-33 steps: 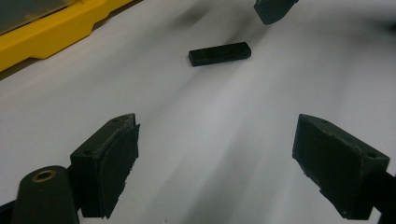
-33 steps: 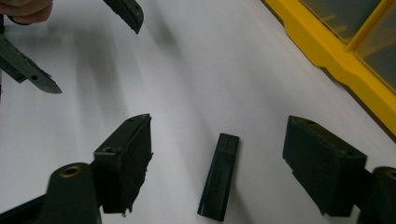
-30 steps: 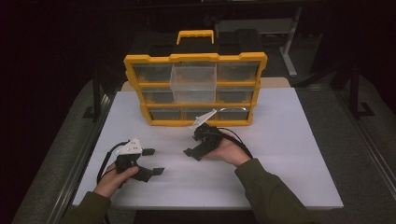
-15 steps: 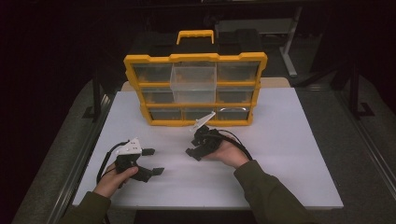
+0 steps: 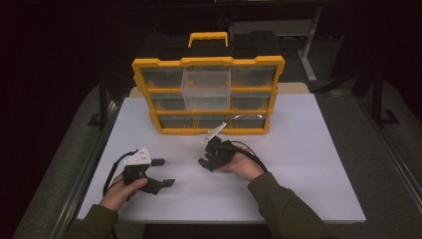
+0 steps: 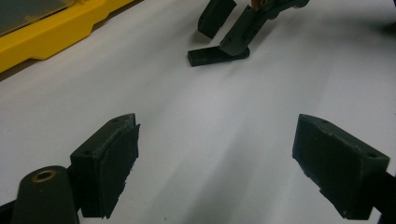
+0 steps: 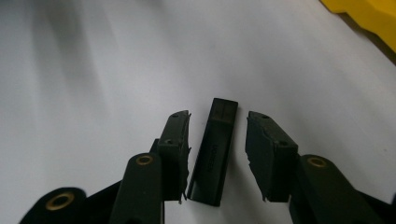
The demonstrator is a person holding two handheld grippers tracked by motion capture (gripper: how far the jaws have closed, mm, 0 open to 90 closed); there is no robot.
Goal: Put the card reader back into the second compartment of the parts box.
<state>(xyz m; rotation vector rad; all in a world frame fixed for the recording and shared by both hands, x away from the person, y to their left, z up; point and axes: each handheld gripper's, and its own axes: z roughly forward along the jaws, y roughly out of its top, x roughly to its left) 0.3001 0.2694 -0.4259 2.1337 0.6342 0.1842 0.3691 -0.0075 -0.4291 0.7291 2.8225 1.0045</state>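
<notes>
A small flat black bar (image 7: 217,149) lies on the white table (image 5: 298,164). My right gripper (image 7: 218,119) straddles it and its jaws have just been closing. The left pad sits close against the bar, while a gap remains between the bar and the right pad. In the high view the right gripper (image 5: 205,163) is at the table's middle, in front of the yellow organizer (image 5: 208,62). My left gripper (image 5: 164,173) rests at the front left, open wide with nothing between its pads (image 6: 112,163). Its own view looks toward the bar (image 6: 217,57) and the right gripper (image 6: 233,28).
The yellow organizer stands upright at the back of the table, with a black handle on top and clear drawers. Its top middle drawer (image 5: 206,82) is pulled out. Black cables trail from both grippers. A dark floor surrounds the table.
The right gripper's jaws have narrowed around the black bar and the hand has shifted slightly. The left gripper has stayed still and open.
</notes>
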